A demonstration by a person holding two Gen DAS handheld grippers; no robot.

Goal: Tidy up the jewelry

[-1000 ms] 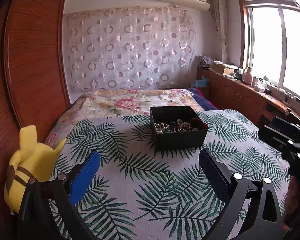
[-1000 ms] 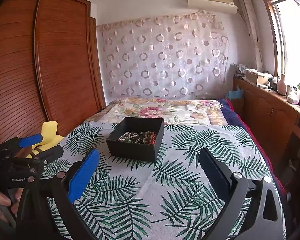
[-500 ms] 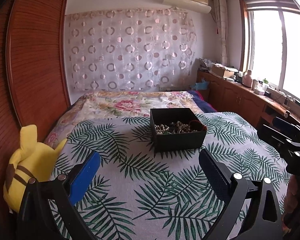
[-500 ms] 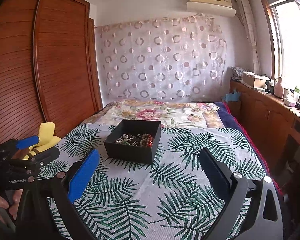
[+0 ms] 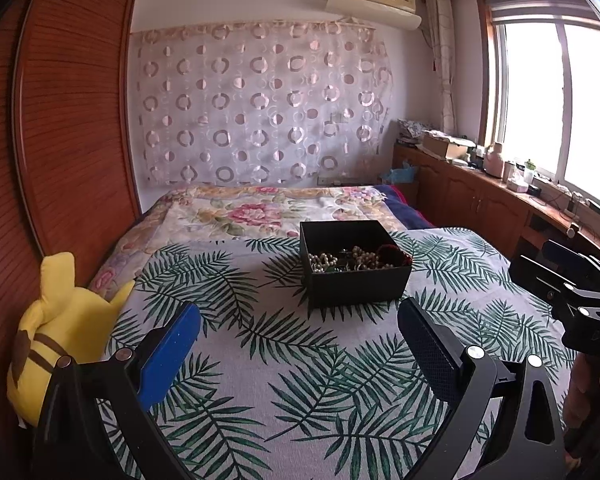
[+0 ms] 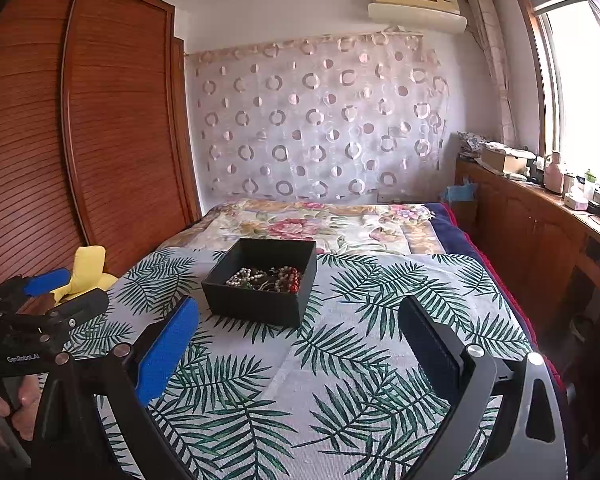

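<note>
A black open box (image 5: 354, 276) (image 6: 260, 294) stands on the palm-leaf bedspread (image 5: 292, 360), holding a tangle of bead jewelry (image 5: 356, 258) (image 6: 266, 276) in white, green and red. My left gripper (image 5: 300, 328) hovers open over the bedspread, short of the box, nothing between its fingers. My right gripper (image 6: 298, 324) is open too, with the box just beyond its blue left pad (image 6: 168, 350). Each gripper shows at the edge of the other's view: the right gripper (image 5: 568, 280) and the left gripper (image 6: 56, 292).
A yellow plush toy (image 5: 60, 332) leans against the wooden wardrobe (image 5: 60, 120) at the bed's left edge. A floral quilt (image 5: 268, 212) covers the far half of the bed. A wooden counter (image 5: 500, 200) with clutter runs under the window on the right. A hand (image 6: 4, 404) grips the left handle.
Both views have tilted up slightly and drawn back a little; the box sits lower and slightly smaller in the frames. The jaws have kept the same width.
</note>
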